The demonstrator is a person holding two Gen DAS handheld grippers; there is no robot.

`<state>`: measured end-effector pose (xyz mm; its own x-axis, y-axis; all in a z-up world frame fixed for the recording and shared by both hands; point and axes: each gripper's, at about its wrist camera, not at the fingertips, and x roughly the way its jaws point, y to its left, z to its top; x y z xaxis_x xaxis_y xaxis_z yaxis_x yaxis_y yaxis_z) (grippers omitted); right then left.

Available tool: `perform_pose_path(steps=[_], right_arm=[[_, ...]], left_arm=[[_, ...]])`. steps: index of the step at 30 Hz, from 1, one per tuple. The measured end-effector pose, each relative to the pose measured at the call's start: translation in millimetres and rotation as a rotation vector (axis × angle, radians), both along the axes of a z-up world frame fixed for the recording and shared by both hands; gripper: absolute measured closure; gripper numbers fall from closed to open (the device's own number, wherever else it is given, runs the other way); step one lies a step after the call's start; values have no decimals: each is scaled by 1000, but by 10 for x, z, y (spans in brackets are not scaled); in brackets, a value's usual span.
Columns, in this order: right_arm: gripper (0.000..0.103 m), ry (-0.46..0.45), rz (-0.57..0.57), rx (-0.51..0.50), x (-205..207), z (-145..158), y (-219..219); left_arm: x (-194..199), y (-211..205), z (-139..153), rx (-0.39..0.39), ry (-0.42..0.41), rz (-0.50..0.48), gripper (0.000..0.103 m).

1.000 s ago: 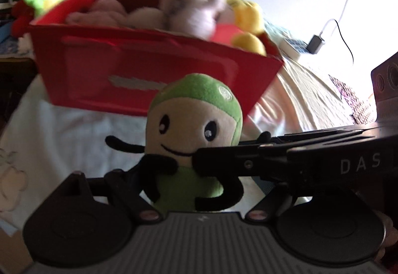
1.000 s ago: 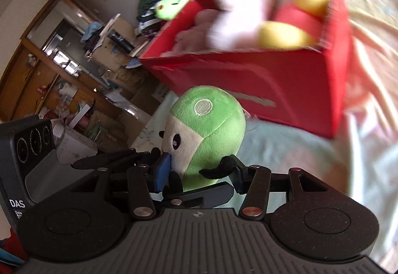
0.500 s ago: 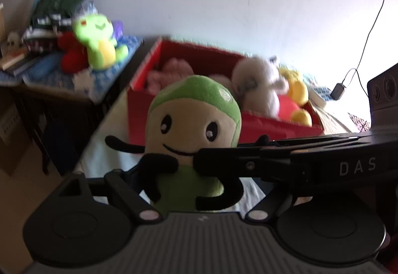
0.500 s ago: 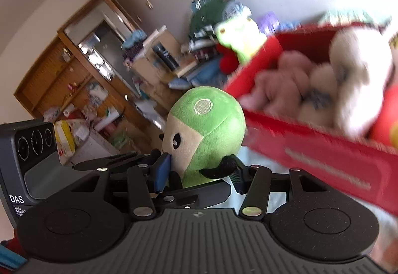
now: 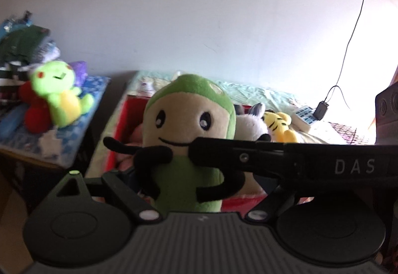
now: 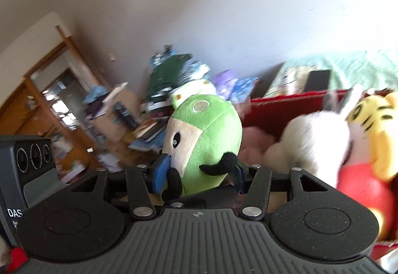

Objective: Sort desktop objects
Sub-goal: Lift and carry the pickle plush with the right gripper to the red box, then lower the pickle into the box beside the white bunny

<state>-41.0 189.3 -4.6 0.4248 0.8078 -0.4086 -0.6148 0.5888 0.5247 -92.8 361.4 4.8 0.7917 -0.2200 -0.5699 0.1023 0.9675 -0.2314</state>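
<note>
So the green plush [image 6: 204,147] got lifted. A second ago it sat low in front of the red bin [image 6: 286,102], now it's up level with the rim. The right tool [image 6: 199,172] is clamped on its body; the left tool [image 5: 171,174] is opening around it. Drop-in looks next.

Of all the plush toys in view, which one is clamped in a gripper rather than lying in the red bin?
The green-and-cream smiling plush with thin black arms: the right gripper squeezes its body, while the white plush and yellow tiger lie in the red bin.
</note>
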Motion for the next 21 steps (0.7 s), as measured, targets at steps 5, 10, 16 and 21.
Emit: perform_pose_path(steps=[5,10,16,21], right_arm=[[48,-18,-74,-40,128,-74,16],[48,-16,-104,-97,303,-163,124],[47,69,-119,-123,468,-329,62],[46,116,-118,-93,460,-423,19]], left_arm=[[263,-74,-142,-21,16,-54,14],[512,-44,-303,-59,61,-79,14],[724,-47,-473,-69,115,-102,14],[715,-66,-558,-43,124,-118,15]])
